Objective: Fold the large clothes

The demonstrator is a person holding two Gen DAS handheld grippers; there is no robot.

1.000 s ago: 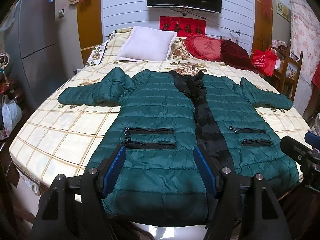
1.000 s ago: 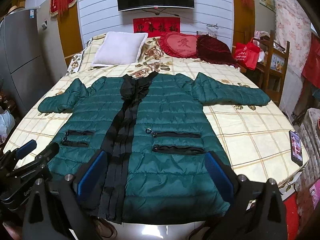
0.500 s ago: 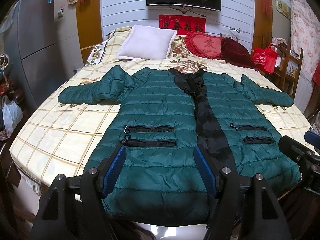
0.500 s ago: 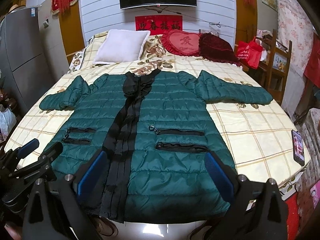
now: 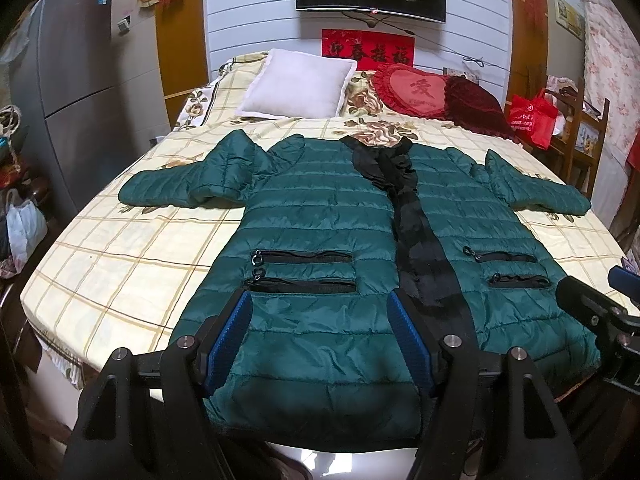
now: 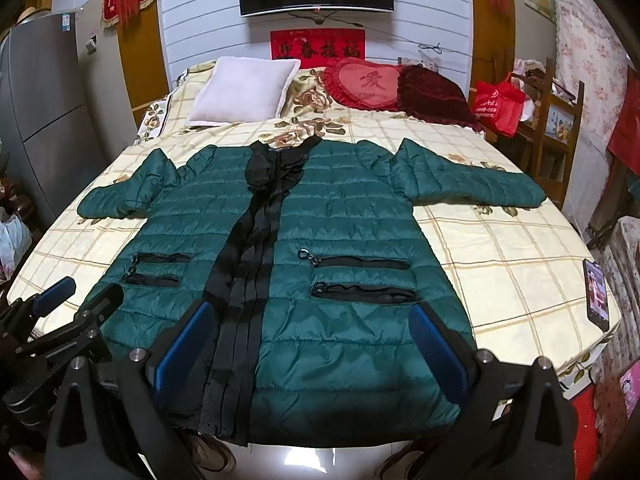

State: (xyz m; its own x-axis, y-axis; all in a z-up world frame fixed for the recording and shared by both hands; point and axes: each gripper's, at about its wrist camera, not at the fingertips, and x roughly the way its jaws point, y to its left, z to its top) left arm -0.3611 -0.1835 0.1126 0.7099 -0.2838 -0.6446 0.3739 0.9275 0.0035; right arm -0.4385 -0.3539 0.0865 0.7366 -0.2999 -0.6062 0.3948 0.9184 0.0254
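Lying face-up and unfolded on the yellow checked bed (image 5: 120,264), the dark green quilted puffer coat (image 5: 320,216) runs its long axis from the hem at the bed's near edge to the collar toward the pillows, sleeves reaching toward the left and right edges. The left gripper (image 5: 320,336) hovers at the hem left of the black front placket (image 5: 420,248), fingers spread, holding nothing. The right gripper (image 6: 312,348) hovers over the hem's right half, fingers likewise spread and empty. Each sleeve looks nearer its own-side gripper.
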